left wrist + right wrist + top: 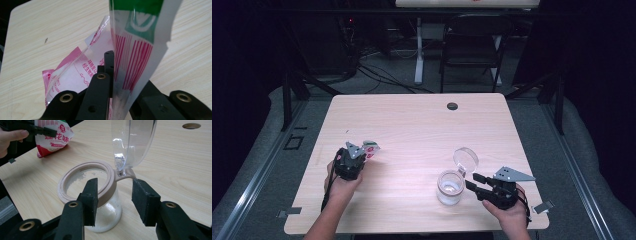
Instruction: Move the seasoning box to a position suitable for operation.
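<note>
In the high view, the left claw is pinching a packet at about 8 o'clock on the surface. The jar is standing at about 4 o'clock, well apart from the packet, so from the packet the jar mouth is lying toward 4 o'clock. The right claw is spread and is resting beside the jar at its 3 o'clock side, far nearer to it than the left hand is.

The left gripper view is showing what the high view is not: the jaws are pressed together on the edge of the packet, whose long axis is standing nearly upright.

The right gripper view is showing the jar open, with its clear lid tilted up on the hinge. One pad is overlapping the rim, the other is standing apart, and I cannot tell whether the near pad is touching. The packet is hanging at 11 o'clock.
</note>
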The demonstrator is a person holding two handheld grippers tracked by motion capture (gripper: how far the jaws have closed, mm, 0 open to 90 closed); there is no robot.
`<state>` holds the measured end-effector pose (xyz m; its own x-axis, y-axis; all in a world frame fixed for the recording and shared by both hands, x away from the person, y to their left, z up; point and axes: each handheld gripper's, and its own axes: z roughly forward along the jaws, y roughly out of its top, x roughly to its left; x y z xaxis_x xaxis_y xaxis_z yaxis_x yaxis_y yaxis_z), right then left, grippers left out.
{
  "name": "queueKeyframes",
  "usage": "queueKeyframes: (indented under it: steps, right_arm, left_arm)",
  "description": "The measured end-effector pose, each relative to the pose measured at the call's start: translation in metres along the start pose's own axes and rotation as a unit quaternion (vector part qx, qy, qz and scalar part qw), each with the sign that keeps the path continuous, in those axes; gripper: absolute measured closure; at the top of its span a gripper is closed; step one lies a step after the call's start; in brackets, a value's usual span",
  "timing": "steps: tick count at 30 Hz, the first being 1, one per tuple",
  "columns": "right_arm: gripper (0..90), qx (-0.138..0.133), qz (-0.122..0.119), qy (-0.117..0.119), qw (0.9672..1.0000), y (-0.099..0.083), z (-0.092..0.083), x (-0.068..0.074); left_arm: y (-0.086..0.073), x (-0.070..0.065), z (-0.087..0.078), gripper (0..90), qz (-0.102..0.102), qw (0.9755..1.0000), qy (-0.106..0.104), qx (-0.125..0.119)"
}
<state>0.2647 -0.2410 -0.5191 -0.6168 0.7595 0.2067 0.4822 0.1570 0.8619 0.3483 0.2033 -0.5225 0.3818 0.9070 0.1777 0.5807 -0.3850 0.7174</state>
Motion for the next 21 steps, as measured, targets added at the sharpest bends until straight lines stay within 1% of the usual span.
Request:
queueKeyframes:
  steps: [2, 4, 5, 8, 11, 14, 15, 16, 17, 19, 20, 21]
  right_arm:
    - [56.2, 0.000, 0.000, 0.000, 1.0000, 0.000, 0.000, 0.000]
    - [56.2, 0.000, 0.000, 0.000, 1.0000, 0.000, 0.000, 0.000]
    - [56.2, 0.000, 0.000, 0.000, 1.0000, 0.000, 0.000, 0.000]
    - [56.2, 0.000, 0.000, 0.000, 1.0000, 0.000, 0.000, 0.000]
    - [56.4, 0.001, 0.000, 0.003, 1.0000, 0.000, 0.001, 0.000]
    - [56.4, -0.001, 0.002, 0.002, 1.0000, 0.000, 0.001, 0.000]
    - [56.4, 0.000, 0.001, 0.002, 1.0000, 0.000, 0.000, 0.000]
    - [56.4, 0.000, 0.001, 0.002, 1.0000, 0.000, 0.000, 0.000]
    - [56.4, 0.000, 0.001, 0.002, 1.0000, 0.000, 0.000, 0.000]
    - [56.4, 0.000, 0.001, 0.002, 1.0000, 0.000, 0.000, 0.000]
    - [56.4, 0.000, 0.001, 0.002, 1.0000, 0.000, 0.000, 0.000]
    - [56.5, -0.001, 0.001, 0.002, 1.0000, 0.000, 0.000, 0.000]
  left_arm:
    - [0.002, 0.006, -0.004, 90.0, -0.008, 0.9999, -0.010, 0.004]
    - [0.003, 0.010, -0.006, 90.0, -0.014, 0.9997, -0.018, 0.009]
    - [0.003, 0.010, -0.006, 90.0, -0.014, 0.9997, -0.018, 0.009]
    - [0.004, 0.015, -0.008, 90.0, -0.019, 0.9992, -0.030, 0.017]
    - [0.006, 0.020, -0.010, 90.0, -0.023, 0.9988, -0.038, 0.022]
    - [0.006, 0.023, -0.012, 90.0, -0.029, 0.9985, -0.040, 0.022]
    - [0.007, 0.027, -0.014, 90.0, -0.034, 0.9981, -0.047, 0.024]
    - [0.007, 0.027, -0.014, 90.0, -0.034, 0.9981, -0.047, 0.024]
    - [0.008, 0.031, -0.016, 90.0, -0.041, 0.9974, -0.053, 0.027]
    - [0.008, 0.034, -0.017, 90.0, -0.041, 0.9974, -0.052, 0.028]
    - [0.010, 0.036, -0.019, 90.0, -0.034, 0.9977, -0.050, 0.030]
    - [0.011, 0.037, -0.021, 90.0, -0.033, 0.9979, -0.047, 0.031]
